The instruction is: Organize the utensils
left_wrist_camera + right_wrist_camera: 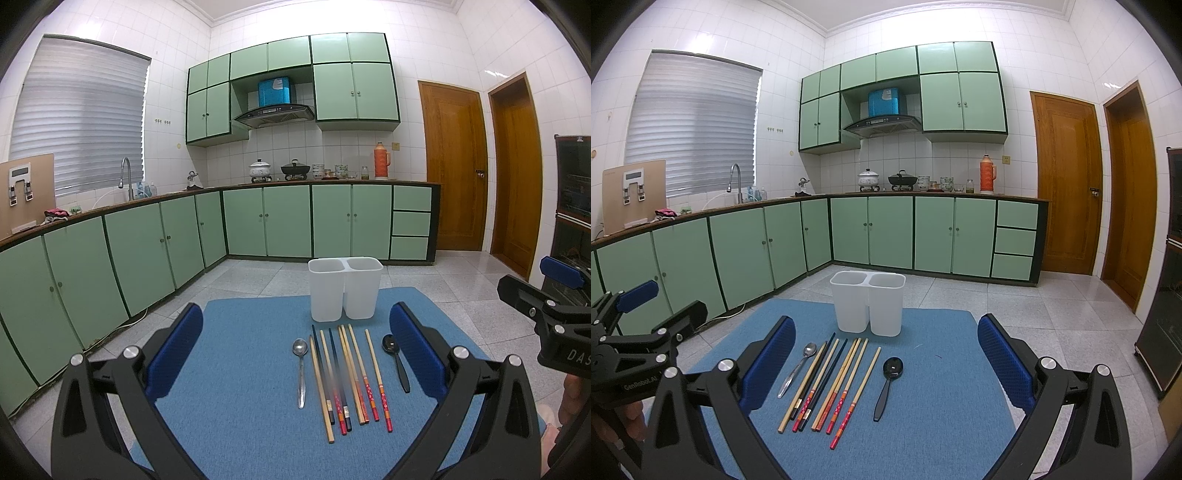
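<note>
Blue fabric mat (pixel 240 406) laid out with utensils, both grippers above it.

White plastic twin-compartment holder (pixel 345 288) stands at the mat's far edge; wooden and dark chopsticks (pixel 347 376) lie in a row between a steel spoon (pixel 301 365) and a black spoon (pixel 395 360). Left gripper (pixel 295 347) and right gripper (pixel 886 356) hold nothing, jaws spread wide.
</note>
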Motion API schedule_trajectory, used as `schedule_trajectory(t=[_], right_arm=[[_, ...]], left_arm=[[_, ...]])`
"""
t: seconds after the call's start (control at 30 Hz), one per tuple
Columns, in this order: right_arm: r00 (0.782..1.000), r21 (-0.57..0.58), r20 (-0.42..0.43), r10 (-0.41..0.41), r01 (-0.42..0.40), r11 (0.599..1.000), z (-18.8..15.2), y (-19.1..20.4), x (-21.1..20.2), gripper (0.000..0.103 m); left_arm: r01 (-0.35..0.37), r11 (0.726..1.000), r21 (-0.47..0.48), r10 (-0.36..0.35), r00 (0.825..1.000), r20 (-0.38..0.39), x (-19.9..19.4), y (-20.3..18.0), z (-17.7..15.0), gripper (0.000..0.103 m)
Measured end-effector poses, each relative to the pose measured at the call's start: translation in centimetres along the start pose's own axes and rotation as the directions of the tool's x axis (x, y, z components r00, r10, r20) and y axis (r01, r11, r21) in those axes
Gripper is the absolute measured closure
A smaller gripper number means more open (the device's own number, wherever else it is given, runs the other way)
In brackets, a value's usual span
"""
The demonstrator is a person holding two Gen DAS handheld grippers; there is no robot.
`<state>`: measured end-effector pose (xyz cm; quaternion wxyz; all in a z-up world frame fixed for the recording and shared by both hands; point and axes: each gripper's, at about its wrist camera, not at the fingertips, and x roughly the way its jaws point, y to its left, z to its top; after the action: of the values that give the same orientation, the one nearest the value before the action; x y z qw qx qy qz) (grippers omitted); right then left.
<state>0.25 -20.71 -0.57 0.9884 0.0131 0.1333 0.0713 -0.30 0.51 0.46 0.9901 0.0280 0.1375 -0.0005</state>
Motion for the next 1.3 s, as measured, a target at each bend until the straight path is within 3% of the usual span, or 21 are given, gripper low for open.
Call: schedule_trajectory(t=[1.0, 1.3], right_arm=[[1.000, 0.000, -0.007, -0.001, 0.001, 1.000, 0.2, -0.3, -0.2, 0.006], [0.996, 0.017, -0.085, -0.020, 0.022, 1.000, -0.6, -1.3, 2.8, 0.006]], left_arm=[[-0.002, 1.000, -0.003, 0.002, 1.000, -0.003, 0.1, 0.5, -0.1, 0.005], [-0.050, 0.999, -0.003, 0.050, 0.995, -0.087, 3.4, 2.4, -0.7, 0.005]])
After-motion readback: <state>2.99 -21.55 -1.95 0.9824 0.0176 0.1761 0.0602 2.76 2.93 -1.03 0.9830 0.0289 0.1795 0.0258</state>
